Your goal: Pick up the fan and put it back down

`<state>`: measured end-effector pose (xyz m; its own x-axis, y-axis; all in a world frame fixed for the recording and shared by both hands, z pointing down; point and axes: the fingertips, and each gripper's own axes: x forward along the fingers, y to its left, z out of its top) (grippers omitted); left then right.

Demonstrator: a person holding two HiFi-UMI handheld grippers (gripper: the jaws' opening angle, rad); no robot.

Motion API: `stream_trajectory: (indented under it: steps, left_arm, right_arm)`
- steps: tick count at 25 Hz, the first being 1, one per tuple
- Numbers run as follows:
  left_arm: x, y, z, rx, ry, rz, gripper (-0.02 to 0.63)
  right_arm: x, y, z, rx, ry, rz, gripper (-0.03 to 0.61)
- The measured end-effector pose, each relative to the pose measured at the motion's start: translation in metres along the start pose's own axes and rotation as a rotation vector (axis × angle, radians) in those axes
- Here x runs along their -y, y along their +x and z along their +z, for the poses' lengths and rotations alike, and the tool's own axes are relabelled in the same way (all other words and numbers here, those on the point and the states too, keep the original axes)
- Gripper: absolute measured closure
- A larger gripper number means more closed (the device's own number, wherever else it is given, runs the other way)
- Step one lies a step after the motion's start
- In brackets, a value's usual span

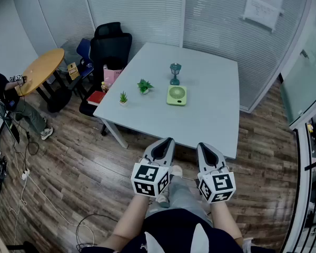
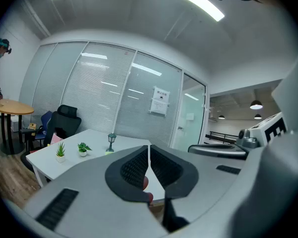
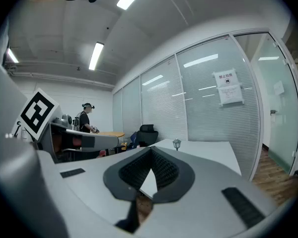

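My left gripper (image 1: 166, 141) and right gripper (image 1: 203, 146) are both closed on nothing, held side by side short of the table (image 1: 216, 125), pointing roughly level. The fan (image 1: 176, 95) sits near the middle of the table, well apart from both, just in front of a small lamp (image 1: 175, 74), with two potted plants (image 1: 144, 86) to its left. It seems to lie face up, though I cannot be sure. If I reach in with jaws this tight, I will only shove it into the lamp. A flat, smooth body could also slip from a shallow pinch, and a wide sweep from the left risks tipping the plants.
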<state>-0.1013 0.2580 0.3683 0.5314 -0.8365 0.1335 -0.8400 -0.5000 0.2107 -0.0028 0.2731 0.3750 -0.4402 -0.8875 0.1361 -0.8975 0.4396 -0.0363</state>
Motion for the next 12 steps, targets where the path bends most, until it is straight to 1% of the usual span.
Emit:
stream_trajectory:
  steps: [6,12]
  left_arm:
    - [-0.013,0.017,-0.005,-0.024,0.016,0.028,0.583]
    - [-0.025,0.044,-0.003,-0.034,0.009,0.027,0.583]
  right_arm:
    - [0.011,0.016,-0.005,0.011,0.051,-0.010,0.574]
    - [0.028,0.044,-0.005,-0.004,0.058,-0.008,0.572]
